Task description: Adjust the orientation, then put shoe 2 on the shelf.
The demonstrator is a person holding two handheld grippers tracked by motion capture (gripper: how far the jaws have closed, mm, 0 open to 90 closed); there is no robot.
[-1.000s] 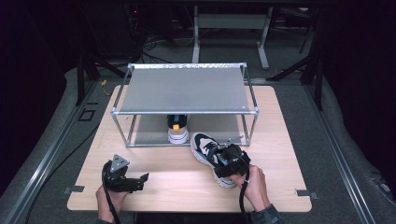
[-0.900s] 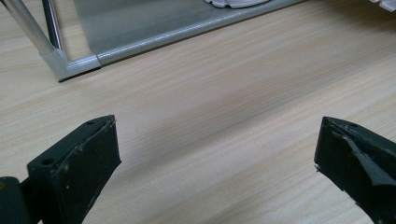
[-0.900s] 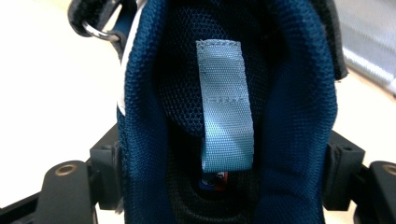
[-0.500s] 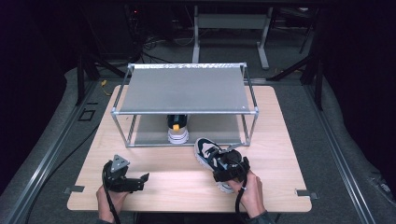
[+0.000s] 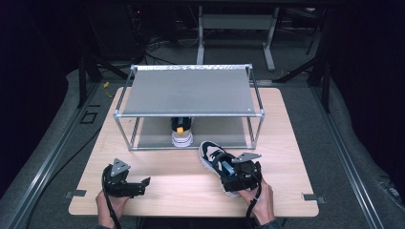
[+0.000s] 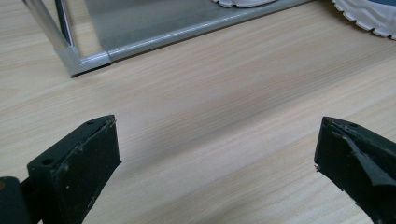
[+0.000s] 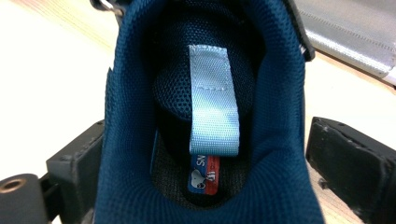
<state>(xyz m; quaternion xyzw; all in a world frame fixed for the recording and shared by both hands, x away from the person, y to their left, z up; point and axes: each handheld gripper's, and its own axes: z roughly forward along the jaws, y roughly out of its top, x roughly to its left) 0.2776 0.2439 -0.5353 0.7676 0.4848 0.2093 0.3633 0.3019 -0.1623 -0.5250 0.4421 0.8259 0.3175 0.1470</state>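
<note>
1. Navy mesh lines the collar of the sneaker [image 7: 205, 112], which the right gripper view looks straight into, with a pale pull tab hanging down the tongue and a small printed label on the insole.
2. That sneaker [image 5: 217, 160] lies on the light wooden table [image 5: 176, 181], toward its front right, just in front of the metal rack [image 5: 188, 93] that stands across the back half.
3. Its partner, the second shoe [image 5: 182, 134], already sits on the rack's lower shelf, so the sneaker is probably meant to go beside it.
4. The right hand-held gripper [image 5: 228, 168] straddles the sneaker's heel; its jaws have just been opening and now stand wide on either side of the collar, the right one plainly clear of it, so the shoe looks released rather than clamped.
5. The left hand-held gripper [image 5: 143, 182] rests near the table's front left corner, jaws spread with only bare wood between them, seemingly parked out of the way.
</note>
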